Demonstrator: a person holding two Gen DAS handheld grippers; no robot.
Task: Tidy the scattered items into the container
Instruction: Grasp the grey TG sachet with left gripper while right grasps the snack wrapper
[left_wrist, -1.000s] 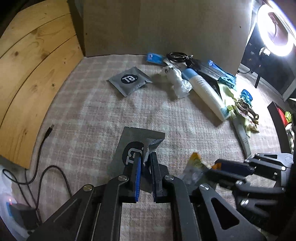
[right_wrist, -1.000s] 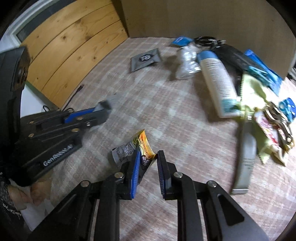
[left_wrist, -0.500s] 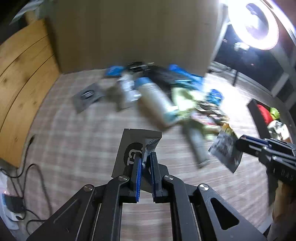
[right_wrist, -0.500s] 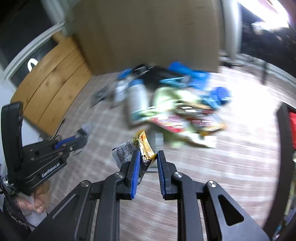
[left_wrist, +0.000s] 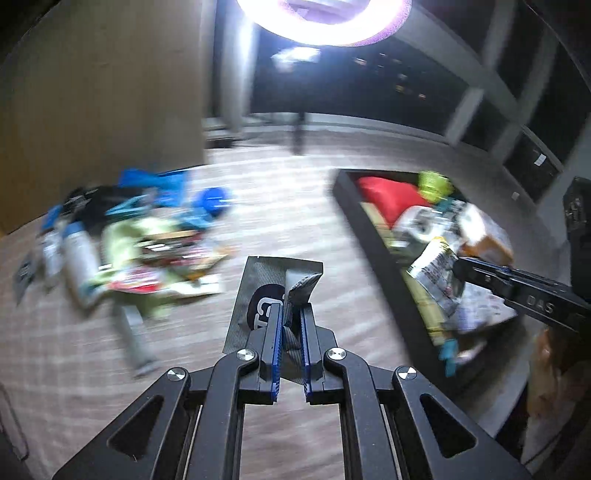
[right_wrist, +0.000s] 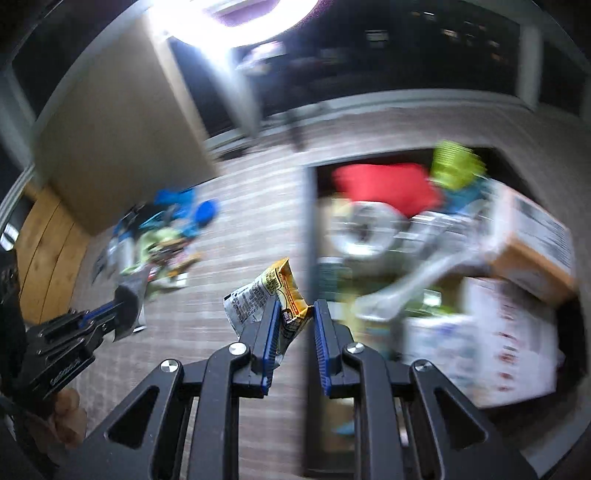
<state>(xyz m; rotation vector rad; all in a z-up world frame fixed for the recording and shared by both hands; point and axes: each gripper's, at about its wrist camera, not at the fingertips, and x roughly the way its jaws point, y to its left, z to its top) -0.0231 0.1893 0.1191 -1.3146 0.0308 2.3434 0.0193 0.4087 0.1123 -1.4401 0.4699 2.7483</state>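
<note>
Left wrist view: the left gripper (left_wrist: 291, 325) pinches a grey foil sachet (left_wrist: 275, 291) with a round dark logo, held above the plaid cloth (left_wrist: 280, 221). At two o'clock lies the black container (left_wrist: 369, 236), already holding a red pouch (left_wrist: 388, 195) and other items. There the right gripper (left_wrist: 458, 269) carries a printed snack packet (left_wrist: 436, 280) over the rim. The scattered pile (left_wrist: 140, 243) sits at ten o'clock, blurred.

Right wrist view: the right gripper (right_wrist: 293, 325) clamps a yellow snack packet (right_wrist: 273, 295) by one end, roughly over the container's near wall (right_wrist: 308, 236). The left gripper (right_wrist: 110, 314) is at nine o'clock.

Risk: released now, the sachet would land on the cloth, short of the container. The snack packet, gripped only at its edge, could slip during a fast swing.
</note>
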